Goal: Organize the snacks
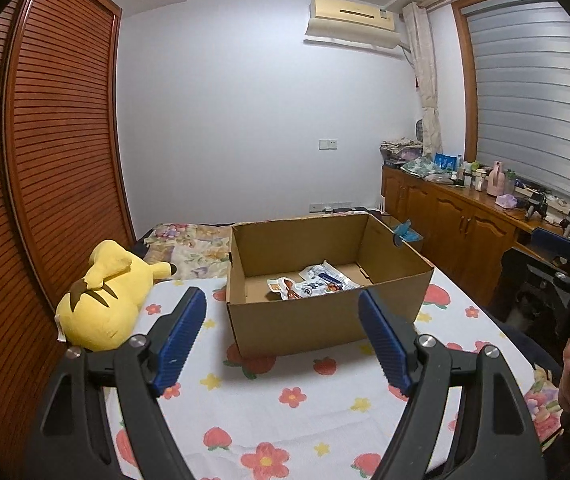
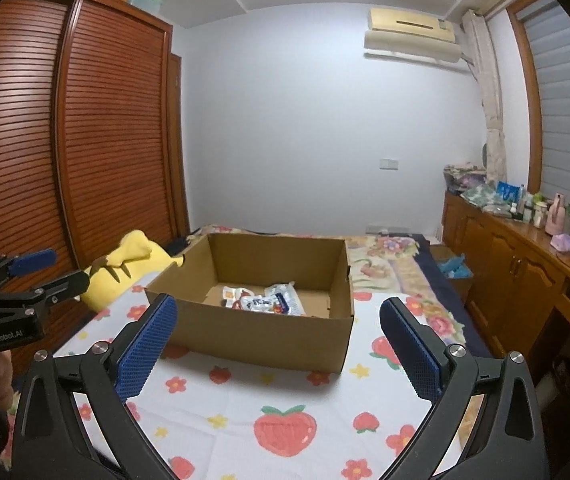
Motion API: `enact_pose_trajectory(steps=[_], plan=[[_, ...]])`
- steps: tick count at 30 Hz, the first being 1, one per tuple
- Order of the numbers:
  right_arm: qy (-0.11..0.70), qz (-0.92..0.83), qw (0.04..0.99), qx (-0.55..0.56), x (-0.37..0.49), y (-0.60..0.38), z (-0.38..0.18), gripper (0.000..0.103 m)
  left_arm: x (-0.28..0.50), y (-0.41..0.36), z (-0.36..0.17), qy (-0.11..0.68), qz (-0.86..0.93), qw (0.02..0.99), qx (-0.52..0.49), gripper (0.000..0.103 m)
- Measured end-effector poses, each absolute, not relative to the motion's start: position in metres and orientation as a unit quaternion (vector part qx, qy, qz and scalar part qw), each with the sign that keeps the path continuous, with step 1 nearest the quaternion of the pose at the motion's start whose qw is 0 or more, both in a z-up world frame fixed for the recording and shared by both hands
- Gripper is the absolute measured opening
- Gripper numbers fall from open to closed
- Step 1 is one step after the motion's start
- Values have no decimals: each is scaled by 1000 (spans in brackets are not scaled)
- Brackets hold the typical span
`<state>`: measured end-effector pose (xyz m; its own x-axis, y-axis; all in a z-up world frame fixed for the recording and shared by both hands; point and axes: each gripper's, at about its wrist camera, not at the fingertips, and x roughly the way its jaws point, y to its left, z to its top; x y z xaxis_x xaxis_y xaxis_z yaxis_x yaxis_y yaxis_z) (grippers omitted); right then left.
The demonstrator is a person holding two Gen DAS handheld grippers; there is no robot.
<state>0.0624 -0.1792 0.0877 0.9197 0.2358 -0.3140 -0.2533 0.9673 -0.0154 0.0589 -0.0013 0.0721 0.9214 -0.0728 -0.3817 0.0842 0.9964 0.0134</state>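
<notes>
Here, an open cardboard box [image 1: 327, 280] is seen standing on a bed covered by a white sheet [image 1: 285, 408] printed with strawberries and flowers. Several snack packets [image 1: 313, 282] are found lying flat on the floor of the box, gathered toward its middle; their labels are too small to be read. From the right wrist view the same packets [image 2: 263, 300] are shown inside the box [image 2: 261, 316], touching one another.

The left gripper [image 1: 283, 340] is held above the sheet, just in front of the near wall of the box, with its jaws spread wide and nothing between them. Its blue ribbed pads [image 1: 183, 336] are seen on either side of the box's near face. The right gripper [image 2: 279, 348] is likewise held over the sheet before the box, its jaws spread apart and nothing pinched between them.

A yellow plush toy [image 1: 101, 292] is laid on the bed to the left of the box, near it, beside a louvred wooden wardrobe [image 1: 45, 152]. A floral quilt [image 1: 189, 248] is spread behind the box. A wooden cabinet [image 1: 453, 220] laden with bottles and oddments is placed along the right wall, and an air conditioner [image 1: 351, 20] is mounted high on the far wall.
</notes>
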Motion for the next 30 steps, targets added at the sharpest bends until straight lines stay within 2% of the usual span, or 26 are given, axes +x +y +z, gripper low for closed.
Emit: enact_pose_trajectory(steps=[30], plan=[[166, 112, 980, -19, 45, -189, 71, 103, 48, -2, 58, 206, -45, 978, 11, 80]])
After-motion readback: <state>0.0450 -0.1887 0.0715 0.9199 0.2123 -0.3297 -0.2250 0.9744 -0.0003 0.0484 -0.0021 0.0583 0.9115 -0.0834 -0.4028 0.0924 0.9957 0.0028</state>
